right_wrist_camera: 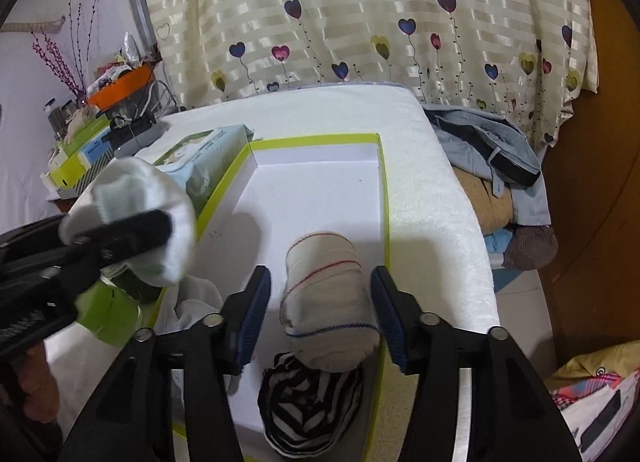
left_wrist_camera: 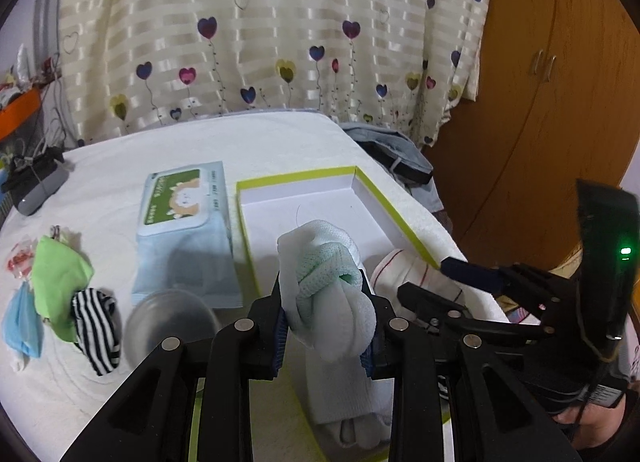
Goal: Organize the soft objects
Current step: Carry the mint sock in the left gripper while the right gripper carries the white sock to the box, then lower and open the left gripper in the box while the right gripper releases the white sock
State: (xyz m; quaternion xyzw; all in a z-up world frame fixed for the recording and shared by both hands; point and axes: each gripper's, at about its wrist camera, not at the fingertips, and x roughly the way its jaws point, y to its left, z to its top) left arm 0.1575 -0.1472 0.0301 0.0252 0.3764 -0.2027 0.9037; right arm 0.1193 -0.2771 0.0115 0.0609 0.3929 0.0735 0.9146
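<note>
Over the white box (right_wrist_camera: 312,149) with its green rim, two rolled socks are being dealt with at once. A pale green and white sock bundle (left_wrist_camera: 328,294) is clamped between the pads of the left gripper (left_wrist_camera: 326,326) and hangs above the box floor. The right gripper (right_wrist_camera: 320,310) stands with its jaws apart, a striped white sock roll (right_wrist_camera: 326,298) lying loose between them inside the box, touching a black-and-white striped sock (right_wrist_camera: 308,410). The held bundle should be lowered beside the roll, into bare floor, before it is released; a high drop could make it unroll. More socks (left_wrist_camera: 60,290) are left on the white cloth (left_wrist_camera: 200,137).
</note>
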